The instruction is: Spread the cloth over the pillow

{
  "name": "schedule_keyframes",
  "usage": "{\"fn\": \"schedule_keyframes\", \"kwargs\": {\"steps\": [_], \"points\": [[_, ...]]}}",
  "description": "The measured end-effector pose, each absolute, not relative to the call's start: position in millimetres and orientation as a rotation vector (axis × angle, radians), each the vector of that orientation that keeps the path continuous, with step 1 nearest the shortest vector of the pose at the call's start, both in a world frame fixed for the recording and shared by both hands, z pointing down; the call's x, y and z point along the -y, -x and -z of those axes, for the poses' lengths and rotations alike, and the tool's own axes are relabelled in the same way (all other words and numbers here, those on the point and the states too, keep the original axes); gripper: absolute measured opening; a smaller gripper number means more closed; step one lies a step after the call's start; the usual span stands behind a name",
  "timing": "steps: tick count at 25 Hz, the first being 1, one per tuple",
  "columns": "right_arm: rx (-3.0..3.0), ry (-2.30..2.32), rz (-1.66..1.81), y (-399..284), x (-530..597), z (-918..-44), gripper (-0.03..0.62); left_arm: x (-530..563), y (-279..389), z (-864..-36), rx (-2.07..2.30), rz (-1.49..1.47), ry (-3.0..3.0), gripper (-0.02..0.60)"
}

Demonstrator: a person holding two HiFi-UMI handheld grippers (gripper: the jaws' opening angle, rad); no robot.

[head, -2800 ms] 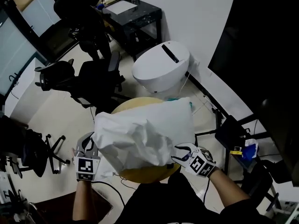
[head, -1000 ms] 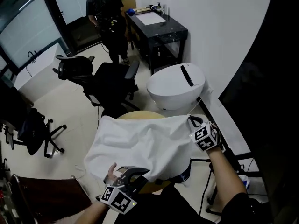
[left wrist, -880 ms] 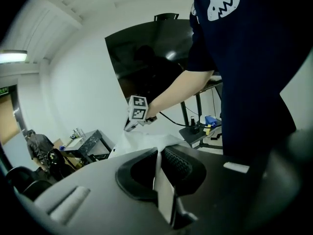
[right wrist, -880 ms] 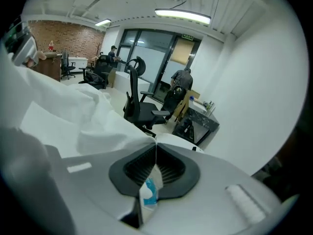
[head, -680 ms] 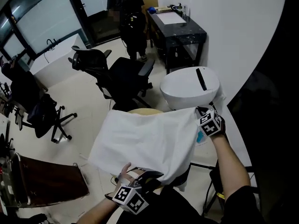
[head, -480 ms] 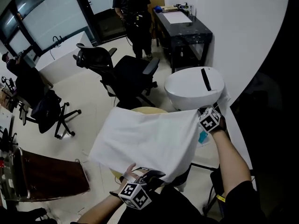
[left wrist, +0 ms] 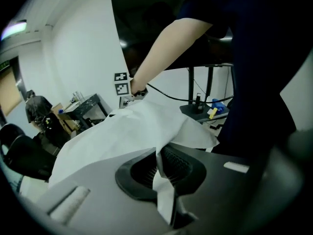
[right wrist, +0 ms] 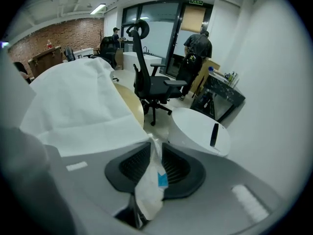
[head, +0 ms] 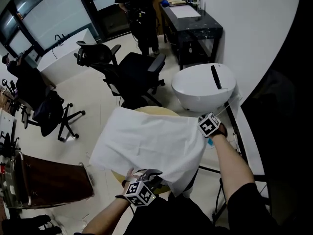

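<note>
Left gripper, nearest, near-left: jaws together, clamped on the cloth's near edge. Cloth is white, spread flat-ish and sagging over the round yellow table, near-right corner hanging off; pillow can't be made out under it. Right gripper at the cloth's far-right corner: jaws have just been opening, now slightly apart, with the corner and its blue tag lying loose between the pads. Beyond that: white oval unit far right, black office chair, black desk, person standing at the far end.
</note>
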State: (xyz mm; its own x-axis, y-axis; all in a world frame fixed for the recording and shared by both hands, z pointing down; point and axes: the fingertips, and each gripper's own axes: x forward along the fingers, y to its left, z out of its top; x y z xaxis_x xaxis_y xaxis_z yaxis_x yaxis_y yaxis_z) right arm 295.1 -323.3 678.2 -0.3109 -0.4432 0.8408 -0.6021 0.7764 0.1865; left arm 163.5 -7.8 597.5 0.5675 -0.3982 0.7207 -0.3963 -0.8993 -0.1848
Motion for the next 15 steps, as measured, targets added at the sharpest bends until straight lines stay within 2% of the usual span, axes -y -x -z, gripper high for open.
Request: {"fn": "schedule_keyframes", "kwargs": {"steps": [2, 4, 10, 15], "points": [[2.012, -0.797, -0.234, -288.9, 319.0, -674.1, 0.121, 17.8, -145.1, -599.4, -0.838, 1.265, 2.808, 0.000], [2.090, -0.832, -0.294, -284.7, 315.3, -661.5, 0.143, 31.4, -124.4, -597.8, -1.002, 1.221, 2.853, 0.000], [2.254, -0.858, -0.331, -286.1, 286.0, -621.1, 0.149, 62.7, -74.4, -597.5, -1.381, 1.119, 2.909, 0.005], [2.292, -0.893, -0.332, -302.6, 254.4, -611.5, 0.152, 67.4, -61.2, -595.2, -1.429, 1.171, 2.842, 0.160]]}}
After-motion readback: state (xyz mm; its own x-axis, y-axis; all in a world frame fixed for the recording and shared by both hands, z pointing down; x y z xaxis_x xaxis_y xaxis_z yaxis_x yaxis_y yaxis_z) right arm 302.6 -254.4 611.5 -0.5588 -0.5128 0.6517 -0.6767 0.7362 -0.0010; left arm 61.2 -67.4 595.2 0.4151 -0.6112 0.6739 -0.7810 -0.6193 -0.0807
